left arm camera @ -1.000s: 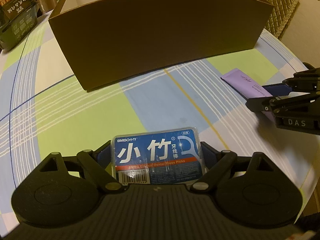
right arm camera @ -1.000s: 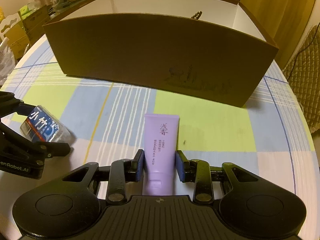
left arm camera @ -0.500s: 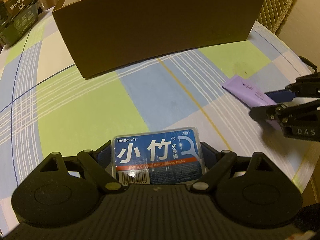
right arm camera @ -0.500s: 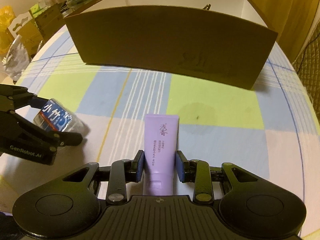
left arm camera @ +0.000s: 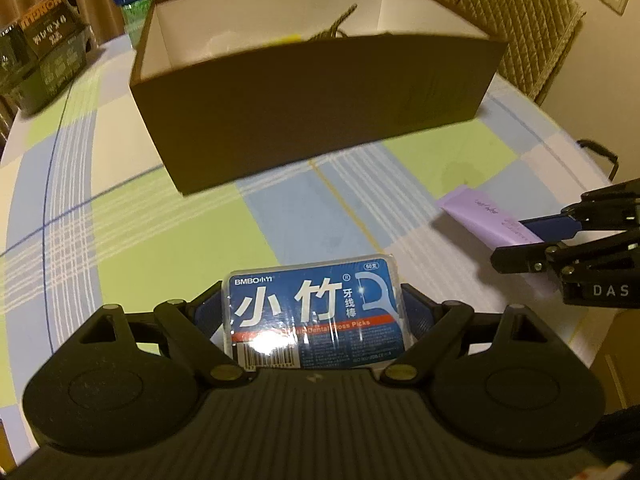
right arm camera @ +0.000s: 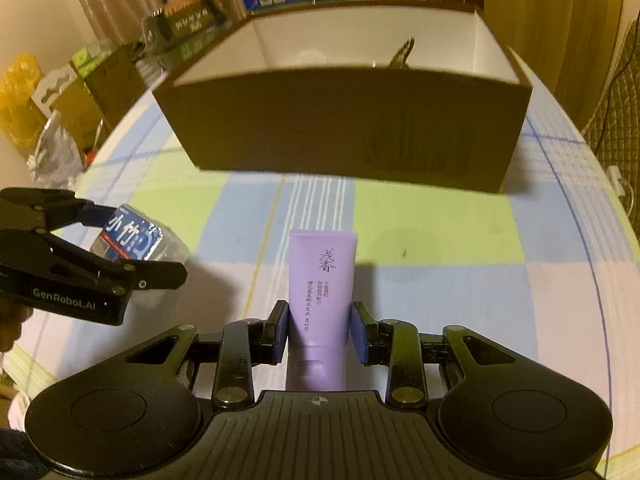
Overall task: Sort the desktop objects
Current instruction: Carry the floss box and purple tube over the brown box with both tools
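My left gripper [left arm camera: 314,312] is shut on a blue dental floss pick box [left arm camera: 316,316] and holds it above the checked tablecloth; it also shows in the right wrist view [right arm camera: 132,240]. My right gripper [right arm camera: 320,332] is shut on a purple tube [right arm camera: 322,292], lifted off the table; the tube also shows in the left wrist view [left arm camera: 488,220]. A large brown cardboard box [left arm camera: 312,108] with a white inside stands open ahead of both grippers, in the right wrist view too [right arm camera: 352,124]. A dark clip-like item [right arm camera: 402,54] lies inside it.
The round table [left arm camera: 140,232] has a green, blue and white checked cloth. A dark green carton [left arm camera: 44,52] stands at the far left. A quilted chair back [left arm camera: 516,20] is behind the box on the right. Bags and cartons [right arm camera: 52,120] crowd the left table edge.
Both grippers have risen with their objects, so the brown box's white inside now shows. The tube has left the tablecloth. Both grips are unchanged.
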`<state>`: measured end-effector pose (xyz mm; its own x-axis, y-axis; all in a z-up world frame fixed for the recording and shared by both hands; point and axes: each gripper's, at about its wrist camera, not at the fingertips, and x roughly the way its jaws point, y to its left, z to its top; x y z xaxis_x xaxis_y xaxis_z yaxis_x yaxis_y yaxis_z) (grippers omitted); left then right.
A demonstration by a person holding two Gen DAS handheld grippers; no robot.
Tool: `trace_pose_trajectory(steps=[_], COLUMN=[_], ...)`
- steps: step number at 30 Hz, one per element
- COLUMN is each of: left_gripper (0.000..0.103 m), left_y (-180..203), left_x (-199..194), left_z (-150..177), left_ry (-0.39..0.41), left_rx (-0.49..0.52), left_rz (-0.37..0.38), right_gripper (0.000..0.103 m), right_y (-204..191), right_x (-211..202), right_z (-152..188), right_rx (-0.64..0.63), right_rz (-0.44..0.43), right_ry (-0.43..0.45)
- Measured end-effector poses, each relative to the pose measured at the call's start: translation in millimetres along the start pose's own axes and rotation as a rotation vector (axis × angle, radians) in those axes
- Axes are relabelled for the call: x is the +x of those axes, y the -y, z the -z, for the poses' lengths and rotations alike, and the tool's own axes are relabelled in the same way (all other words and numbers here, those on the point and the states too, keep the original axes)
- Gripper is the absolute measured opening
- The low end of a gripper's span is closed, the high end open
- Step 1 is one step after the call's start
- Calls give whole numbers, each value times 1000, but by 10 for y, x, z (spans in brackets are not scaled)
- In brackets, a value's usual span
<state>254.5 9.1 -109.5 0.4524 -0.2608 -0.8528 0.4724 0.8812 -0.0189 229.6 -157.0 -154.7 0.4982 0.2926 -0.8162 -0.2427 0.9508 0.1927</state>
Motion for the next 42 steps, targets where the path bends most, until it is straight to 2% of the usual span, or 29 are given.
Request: trace_pose_trajectory(steps=[17, 29, 42], left_gripper=[86, 86, 86], left_y=[-56, -149, -210], left_x=[-362, -368, -285], left_z=[-423, -852, -1251], left_ry=[125, 194, 227], left_rx=[0, -2, -3], left_rz=[15, 6, 0], right_gripper=[30, 30, 30], right_y=[-3, 77, 261], right_x=[-364, -405, -348], right_z=[-426, -861, -1191], right_rx=[34, 33, 46], right_rz=[-45, -32, -25], right_ry=[141, 218, 249])
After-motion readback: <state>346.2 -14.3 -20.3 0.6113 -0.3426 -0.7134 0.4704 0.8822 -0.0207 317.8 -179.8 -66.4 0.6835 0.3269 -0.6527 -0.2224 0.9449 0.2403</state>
